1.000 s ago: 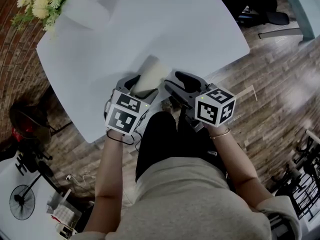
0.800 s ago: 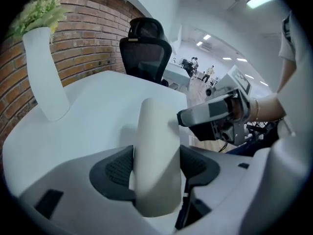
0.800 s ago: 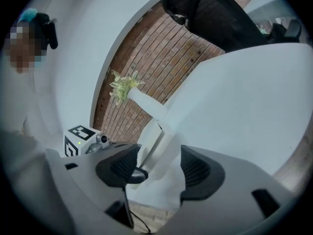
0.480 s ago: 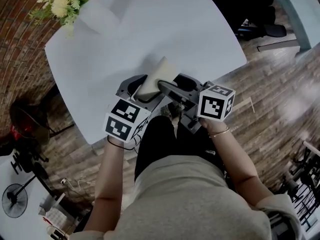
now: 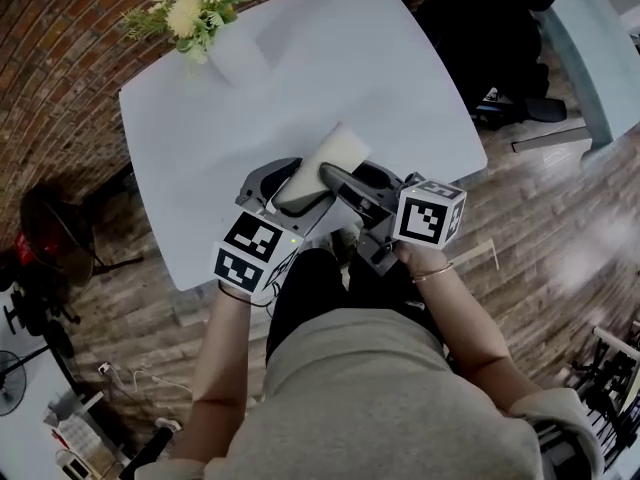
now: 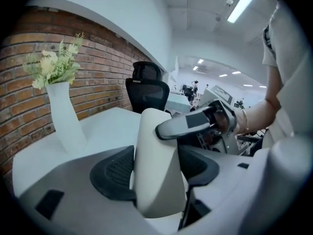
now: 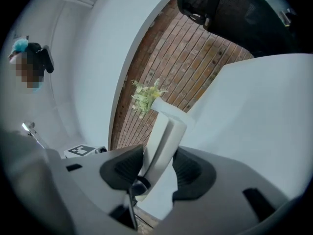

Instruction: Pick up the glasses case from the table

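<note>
The pale beige glasses case (image 5: 328, 158) hangs above the white table (image 5: 200, 148), off its near edge. My left gripper (image 5: 285, 190) is shut on the case's lower end, and in the left gripper view both dark pads press the case (image 6: 156, 170). My right gripper (image 5: 350, 178) comes in from the right, with one finger (image 6: 188, 124) lying across the front of the case. Its jaws have just been closing with the case (image 7: 164, 141) between them, and both pads now touch it.
A white vase of yellow and white flowers (image 5: 235, 58) stands at the table's far corner by the brick wall. A black office chair (image 5: 500, 28) sits beyond the table's right side. A pale blue table (image 5: 600, 48) stands at the right. A dark fan (image 5: 50, 238) stands on the floor at the left.
Both grippers have risen with the case, which has left the table. The right gripper has swung in from beside the case, and its jaws now straddle it.
</note>
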{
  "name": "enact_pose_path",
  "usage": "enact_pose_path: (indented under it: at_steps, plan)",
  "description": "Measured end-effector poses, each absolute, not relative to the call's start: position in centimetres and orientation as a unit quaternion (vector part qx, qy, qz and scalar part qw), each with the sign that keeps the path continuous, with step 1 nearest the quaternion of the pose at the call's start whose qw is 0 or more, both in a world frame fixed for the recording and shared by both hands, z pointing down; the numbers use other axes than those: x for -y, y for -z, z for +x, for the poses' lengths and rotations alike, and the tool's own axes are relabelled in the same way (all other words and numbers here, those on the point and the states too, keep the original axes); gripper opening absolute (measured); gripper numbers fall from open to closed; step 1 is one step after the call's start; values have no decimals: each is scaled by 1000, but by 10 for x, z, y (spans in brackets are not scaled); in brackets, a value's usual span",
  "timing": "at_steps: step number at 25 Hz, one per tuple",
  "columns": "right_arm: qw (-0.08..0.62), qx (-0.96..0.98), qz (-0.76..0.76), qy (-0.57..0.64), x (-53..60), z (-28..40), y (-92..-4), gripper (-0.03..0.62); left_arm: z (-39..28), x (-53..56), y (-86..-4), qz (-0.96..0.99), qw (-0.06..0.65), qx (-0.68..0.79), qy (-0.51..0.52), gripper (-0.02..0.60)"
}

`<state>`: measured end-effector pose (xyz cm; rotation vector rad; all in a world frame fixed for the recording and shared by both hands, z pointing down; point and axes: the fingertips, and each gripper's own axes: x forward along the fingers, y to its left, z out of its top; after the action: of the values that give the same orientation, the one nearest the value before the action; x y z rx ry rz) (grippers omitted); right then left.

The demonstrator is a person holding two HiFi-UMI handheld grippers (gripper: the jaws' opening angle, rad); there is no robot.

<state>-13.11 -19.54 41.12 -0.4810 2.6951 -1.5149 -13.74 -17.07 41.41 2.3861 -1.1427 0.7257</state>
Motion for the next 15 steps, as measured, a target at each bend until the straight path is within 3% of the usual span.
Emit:
enact_pose_path:
  at_steps: [7, 15]
  plan:
    - [28, -886, -96, 454, 188, -156, -371, 137, -160, 168, -388, 842, 141, 452, -260, 282]
    - [7, -914, -72, 400, 184, -186, -338, 132, -192, 164, -358, 816, 93, 517, -243, 282]
